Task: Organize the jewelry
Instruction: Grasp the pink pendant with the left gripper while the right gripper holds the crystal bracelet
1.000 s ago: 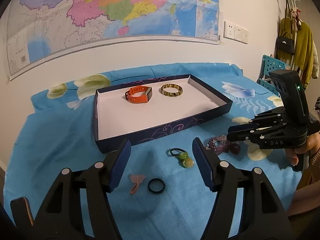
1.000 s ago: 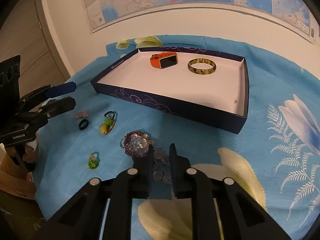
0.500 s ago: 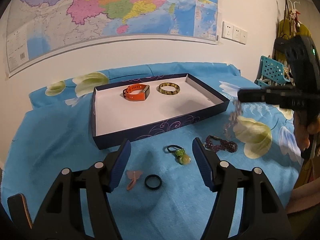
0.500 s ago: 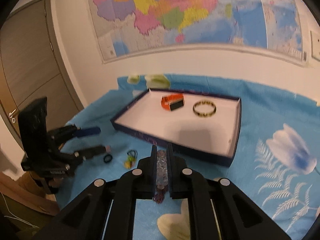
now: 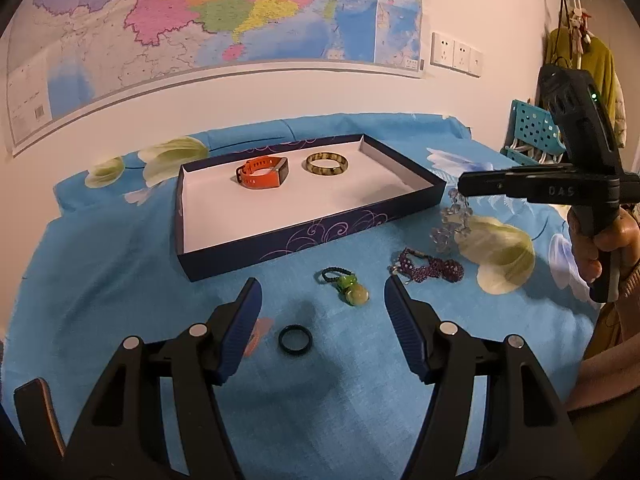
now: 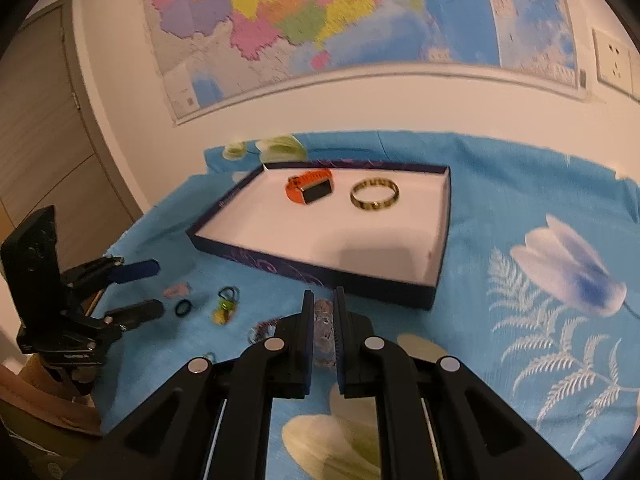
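Since prior frame, right gripper (image 6: 322, 312) is lifting clear bead bracelet (image 5: 454, 222), pinching it; left gripper (image 5: 322, 308) is idling spread. Next: carry over tray (image 5: 320, 236) at frame ctr, release.

Counts:
- 1 tray (image 5: 304, 236)
- in tray: 1 orange watch (image 5: 262, 173), 1 bangle (image 5: 326, 164)
- on cloth (image 5: 120, 280): 1 black ring (image 5: 295, 337), 1 green charm (image 5: 349, 286), 1 purple bracelet (image 5: 430, 267), 1 pink piece (image 6: 175, 291)
- possibly 1 more small item at the cloth's near edge in the right wrist view, too hidden to tell
- 1 clear bead bracelet (image 5: 452, 224), off the cloth
- 2 grippers: left (image 5: 322, 300), right (image 6: 321, 306)
- 1 map (image 5: 200, 20)
- 3 wall sockets (image 5: 456, 54)
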`<state>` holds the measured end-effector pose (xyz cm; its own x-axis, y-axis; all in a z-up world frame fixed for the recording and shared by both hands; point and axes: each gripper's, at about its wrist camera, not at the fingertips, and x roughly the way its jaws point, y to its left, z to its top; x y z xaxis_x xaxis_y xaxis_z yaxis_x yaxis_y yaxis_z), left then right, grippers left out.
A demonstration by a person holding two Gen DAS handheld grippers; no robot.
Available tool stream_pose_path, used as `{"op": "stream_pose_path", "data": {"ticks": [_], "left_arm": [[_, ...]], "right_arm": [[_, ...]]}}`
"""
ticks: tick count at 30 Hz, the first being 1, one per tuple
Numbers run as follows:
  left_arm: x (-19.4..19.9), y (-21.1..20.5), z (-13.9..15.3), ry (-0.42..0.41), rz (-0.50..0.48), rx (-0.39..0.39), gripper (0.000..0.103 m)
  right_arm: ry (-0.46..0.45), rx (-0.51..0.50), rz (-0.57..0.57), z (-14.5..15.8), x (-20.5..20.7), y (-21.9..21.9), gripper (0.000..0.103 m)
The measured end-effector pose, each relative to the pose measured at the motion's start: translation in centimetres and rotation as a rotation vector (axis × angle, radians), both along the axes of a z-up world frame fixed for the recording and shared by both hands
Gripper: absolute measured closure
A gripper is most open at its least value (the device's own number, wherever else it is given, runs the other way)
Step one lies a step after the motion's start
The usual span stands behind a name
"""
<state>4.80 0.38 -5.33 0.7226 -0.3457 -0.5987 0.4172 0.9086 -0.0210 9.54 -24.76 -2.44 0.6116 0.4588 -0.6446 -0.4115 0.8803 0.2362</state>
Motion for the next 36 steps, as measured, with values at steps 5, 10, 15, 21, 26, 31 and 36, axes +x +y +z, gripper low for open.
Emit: {"op": "stream_pose_path", "data": {"ticks": [5, 10, 15, 21, 26, 31, 36], "left_arm": [[0.0, 0.4, 0.0, 0.008, 0.023, 0.024, 0.04], [0.6, 1.4, -0.6, 0.052, 0.063, 0.06, 0.04], [1.8, 2.9, -1.7, 0.133, 0.094, 0.044, 0.058], [2.2, 4.2, -2.2, 0.183, 0.093, -0.007, 0.067], [2.9, 4.3, -3.1, 0.238, 0.109, -0.004, 0.082], [3.2, 4.8, -3.2, 0.258, 0.1, -0.059, 0.09], [3.8, 4.8, -3.4, 0.274, 0.104, -0.078, 0.099]], "right_arm": [[0.025, -0.001, -0.017, -1.0, 0.1, -0.4, 0.095], [0.051, 0.01, -0.036, -2.0, 0.2, -1.0, 0.095], [0.074, 0.004, -0.043, -2.8, 0.3, -1.1, 0.095], [0.103, 0.017, -0.054, -3.6, 0.5, -1.3, 0.091], [0.105, 0.035, -0.06, -3.6, 0.5, -1.6, 0.067], [0.118, 0.036, -0.047, -3.8, 0.7, -1.4, 0.065], [0.144, -0.017, -0.038, -4.5, 1.2, -0.3, 0.06]]}}
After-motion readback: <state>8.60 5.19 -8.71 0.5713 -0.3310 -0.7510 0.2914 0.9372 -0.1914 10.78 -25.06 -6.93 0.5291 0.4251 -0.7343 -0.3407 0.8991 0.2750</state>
